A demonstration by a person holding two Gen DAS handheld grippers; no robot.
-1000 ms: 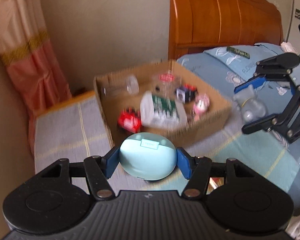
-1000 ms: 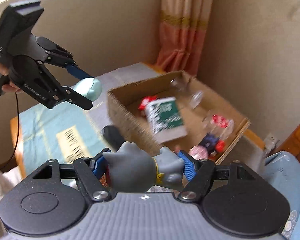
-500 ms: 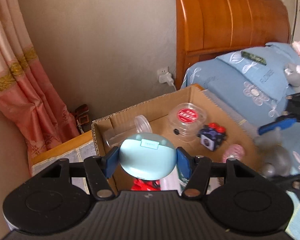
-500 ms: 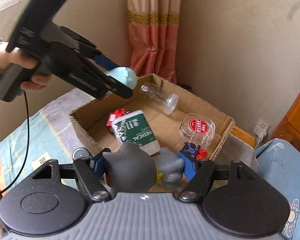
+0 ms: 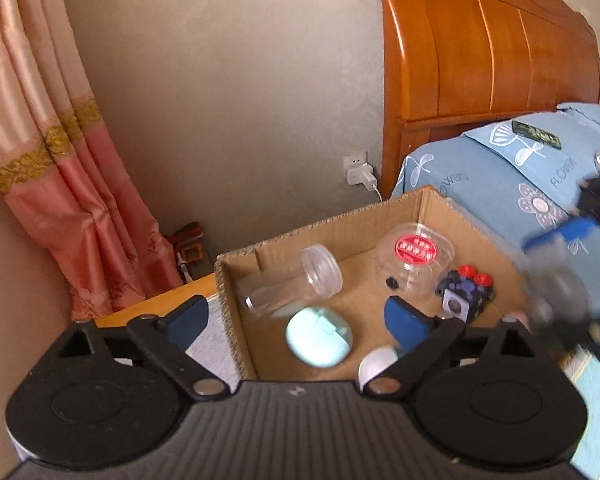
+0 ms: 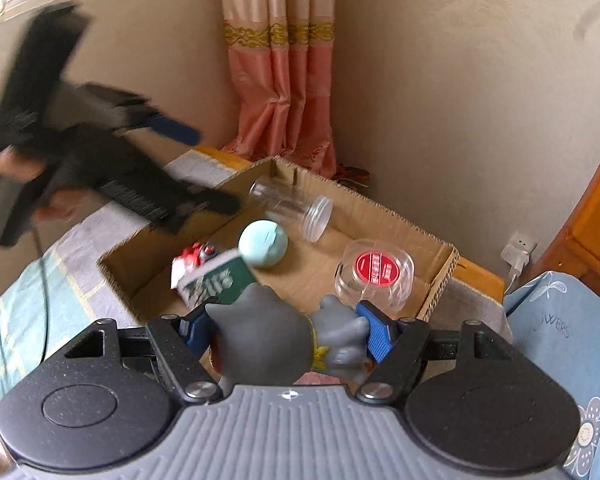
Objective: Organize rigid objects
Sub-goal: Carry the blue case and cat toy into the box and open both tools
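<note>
A cardboard box (image 5: pixel 340 216) (image 6: pixel 384 208) holds several objects. My left gripper (image 5: pixel 296 322) is open and empty above the box's near left corner; it shows blurred in the right wrist view (image 6: pixel 204 168). The light blue round case (image 5: pixel 319 336) (image 6: pixel 263 243) lies loose inside the box, below the left gripper. My right gripper (image 6: pixel 286 334) is shut on a grey toy figure (image 6: pixel 276 340) at the box's near edge; it shows blurred in the left wrist view (image 5: pixel 556 264).
In the box lie a clear jar (image 5: pixel 290 282) (image 6: pixel 296 206), a clear round tub with a red label (image 5: pixel 414 256) (image 6: pixel 374 270), a dark cube toy (image 5: pixel 466 292), a green-and-white box (image 6: pixel 216 280) and a red toy (image 6: pixel 194 254). A bed with a blue pillow (image 5: pixel 520 160) stands to the right.
My left gripper has opened and let go of the light blue case, which now lies in the box. My right gripper has moved closer to the box with the grey toy.
</note>
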